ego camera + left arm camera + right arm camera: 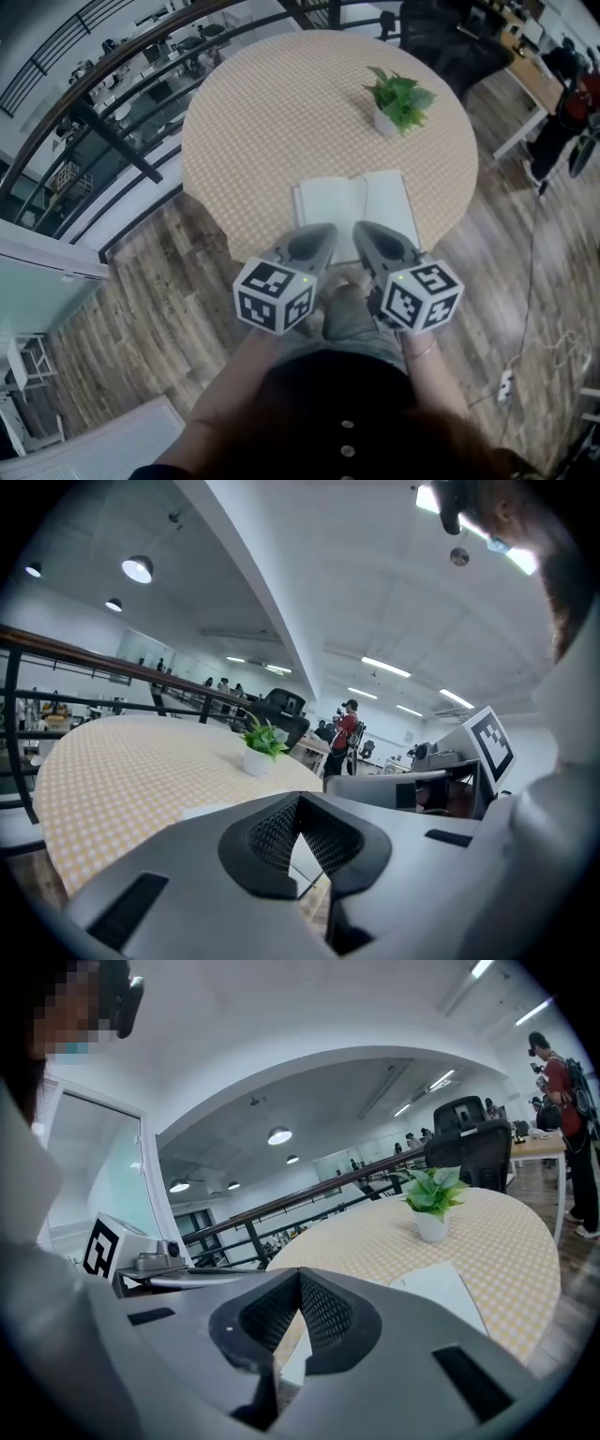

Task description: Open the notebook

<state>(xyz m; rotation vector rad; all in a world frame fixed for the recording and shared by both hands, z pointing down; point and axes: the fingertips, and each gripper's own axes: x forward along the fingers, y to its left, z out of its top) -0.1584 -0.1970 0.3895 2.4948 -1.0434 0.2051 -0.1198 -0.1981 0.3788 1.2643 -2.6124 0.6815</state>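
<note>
With the notebook [356,208] already lying open and flat by the round table's [253,122] near edge, the left gripper [322,234] and right gripper [364,232], 2 jaw pairs closed on nothing, should lift away cleanly without brushing the pages.

One notebook [356,208], one plant [399,99], one table [272,122]

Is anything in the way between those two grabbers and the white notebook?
Nothing visible is. The open white paper notebook lies just ahead of the left gripper and right gripper; the small green potted plant stands beyond it on the round checked table.
</note>
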